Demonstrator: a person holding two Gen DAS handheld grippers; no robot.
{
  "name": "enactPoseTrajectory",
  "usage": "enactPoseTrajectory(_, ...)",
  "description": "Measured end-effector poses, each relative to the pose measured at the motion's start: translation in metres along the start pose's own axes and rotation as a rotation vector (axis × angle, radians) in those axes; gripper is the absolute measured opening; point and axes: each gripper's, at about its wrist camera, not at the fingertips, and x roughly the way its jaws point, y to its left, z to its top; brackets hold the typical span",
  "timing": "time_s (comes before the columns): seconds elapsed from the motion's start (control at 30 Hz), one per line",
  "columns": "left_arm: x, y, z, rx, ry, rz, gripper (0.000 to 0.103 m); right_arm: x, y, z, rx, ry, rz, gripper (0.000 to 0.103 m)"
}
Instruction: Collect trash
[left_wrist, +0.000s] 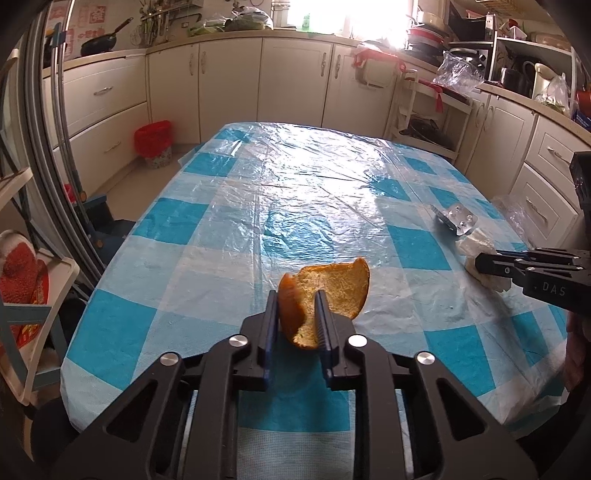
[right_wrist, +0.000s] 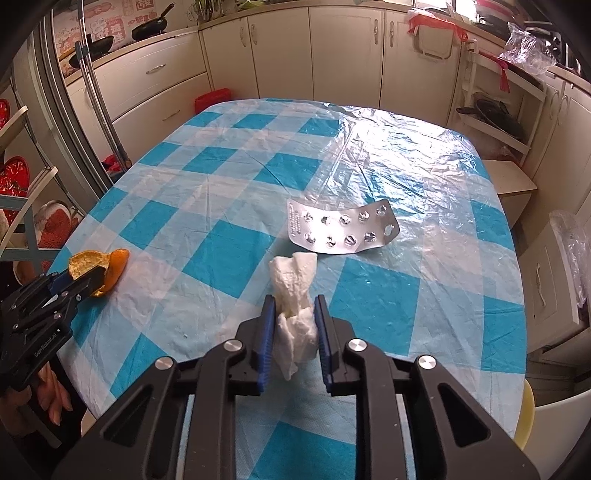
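Orange peel (left_wrist: 325, 295) is sitting clamped in the left claw (left_wrist: 295, 314) and tissue (right_wrist: 295, 295) in the right claw (right_wrist: 293, 317), both just over the bench (right_wrist: 424, 295), while the blister pack (right_wrist: 343, 227) is lying uncollected, nothing binned yet.

Left gripper (left_wrist: 297, 295): low over the table's (left_wrist: 229, 236) near left part, orange peel (left_wrist: 332, 291) clamped between its fingers.
Right gripper (right_wrist: 294, 301): to the right of the left one, crumpled tissue (right_wrist: 295, 291) between its fingers.
Blister pack (right_wrist: 341, 229): flat on the table, just beyond the tissue, slightly right.
Bin (left_wrist: 153, 144): on the floor, beyond the table's far left corner.
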Motion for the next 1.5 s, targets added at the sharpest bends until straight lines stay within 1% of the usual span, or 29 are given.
enactPoseTrajectory(0.17, -0.009, -0.012, 0.004, 0.033, -0.017, -0.017, 0.008, -0.014, -0.004, -0.001, 0.006, -0.028, 0.007, 0.014)
enactPoseTrajectory(0.33, -0.023, -0.029, 0.008, 0.058, -0.037, -0.048, 0.007, -0.03, -0.015, -0.006, 0.027, -0.055, 0.003, 0.014)
enactPoseTrajectory(0.57, -0.034, -0.065, 0.007, 0.12, -0.045, -0.085, 0.007, -0.046, -0.036, -0.017, 0.067, -0.071, -0.013, 0.014)
enactPoseTrajectory(0.8, -0.041, -0.1, 0.007, 0.18, -0.051, -0.127, 0.007, -0.061, -0.057, -0.027, 0.117, -0.089, -0.038, 0.014)
enactPoseTrajectory(1.1, -0.044, -0.153, 0.009, 0.245, -0.057, -0.206, 0.007, -0.081, -0.092, -0.045, 0.209, -0.098, -0.076, 0.014)
enactPoseTrajectory(1.23, -0.043, -0.18, 0.012, 0.277, -0.057, -0.246, 0.007, -0.095, -0.108, -0.05, 0.188, -0.061, -0.109, 0.014)
enactPoseTrajectory(1.37, -0.041, -0.208, 0.017, 0.296, -0.062, -0.292, 0.007, -0.105, -0.138, -0.06, 0.154, 0.012, -0.173, 0.014)
enactPoseTrajectory(1.43, -0.04, -0.223, 0.019, 0.306, -0.062, -0.315, 0.007, -0.107, -0.158, -0.067, 0.165, 0.048, -0.202, 0.014)
enactPoseTrajectory(1.5, -0.039, -0.239, 0.019, 0.317, -0.06, -0.337, 0.007, -0.106, -0.178, -0.076, 0.21, 0.076, -0.211, 0.014)
